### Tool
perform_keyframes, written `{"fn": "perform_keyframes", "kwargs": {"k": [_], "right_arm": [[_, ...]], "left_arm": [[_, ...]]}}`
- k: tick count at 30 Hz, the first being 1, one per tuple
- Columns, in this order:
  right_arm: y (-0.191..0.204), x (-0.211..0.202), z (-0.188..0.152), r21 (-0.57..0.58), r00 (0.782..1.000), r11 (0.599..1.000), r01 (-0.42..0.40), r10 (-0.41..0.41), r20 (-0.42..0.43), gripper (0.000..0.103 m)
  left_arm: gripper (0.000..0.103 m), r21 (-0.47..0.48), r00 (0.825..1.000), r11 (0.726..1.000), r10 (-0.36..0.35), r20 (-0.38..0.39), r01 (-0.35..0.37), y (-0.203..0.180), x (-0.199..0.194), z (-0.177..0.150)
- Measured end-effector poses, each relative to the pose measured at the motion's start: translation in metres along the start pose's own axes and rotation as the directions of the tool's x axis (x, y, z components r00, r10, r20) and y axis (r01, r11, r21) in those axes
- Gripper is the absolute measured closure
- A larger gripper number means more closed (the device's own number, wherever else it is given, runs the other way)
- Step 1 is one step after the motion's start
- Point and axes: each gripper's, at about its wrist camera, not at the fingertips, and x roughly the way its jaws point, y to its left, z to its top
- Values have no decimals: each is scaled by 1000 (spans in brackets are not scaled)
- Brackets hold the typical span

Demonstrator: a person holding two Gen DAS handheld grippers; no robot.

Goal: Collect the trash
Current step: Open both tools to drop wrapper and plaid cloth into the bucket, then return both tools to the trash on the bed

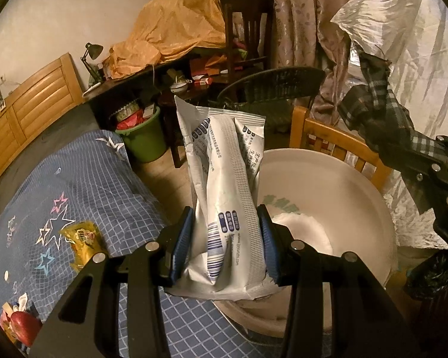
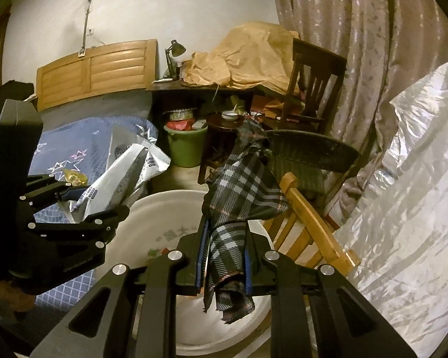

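Observation:
My left gripper (image 1: 225, 237) is shut on a silver snack wrapper (image 1: 224, 185) with blue print, held upright over the near rim of a white basin (image 1: 358, 197). White crumpled paper (image 1: 304, 229) lies inside the basin. My right gripper (image 2: 224, 265) is shut on a dark plaid cloth scrap (image 2: 239, 197) that stands up above the same white basin (image 2: 164, 217). In the right wrist view the left gripper (image 2: 86, 205) and its silver wrapper (image 2: 125, 179) sit at the left. A gold candy wrapper (image 1: 82, 243) lies on the blue bedspread (image 1: 83, 191).
A wooden chair (image 1: 337, 143) stands behind the basin, with a dark wicker chair (image 1: 277, 86) beyond it. A green bucket (image 1: 145, 143) full of rubbish sits by a cluttered desk (image 1: 140, 74). A silvery plastic sheet (image 2: 403, 208) hangs at the right. An apple (image 1: 22, 326) lies at the bed's near corner.

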Motion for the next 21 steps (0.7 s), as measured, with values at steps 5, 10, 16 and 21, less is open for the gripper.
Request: {"fn": "perform_keyframes", "kwargs": {"k": [5,10,16,21], "right_arm": [[-4,6,3,-2,1000,1000,1,-1,3,61],[-12,6,1,30,1000,1000,-4,3,10,60],[-17,4,-3,49,1000,999,6,-7,14,60],[-15,-6,-9,75,999,997,9,-13,51,60]], "left_arm": [[37,-8,1000,1000,-2,-10,2,2,5,3],[37,-35,1000,999,-10,-25,9,10,9,3],[36,-35,1000,999,-5,-27,4,9,6,-1],[30,-42,999,998,46,1,-46,16,-7,-7]]}}
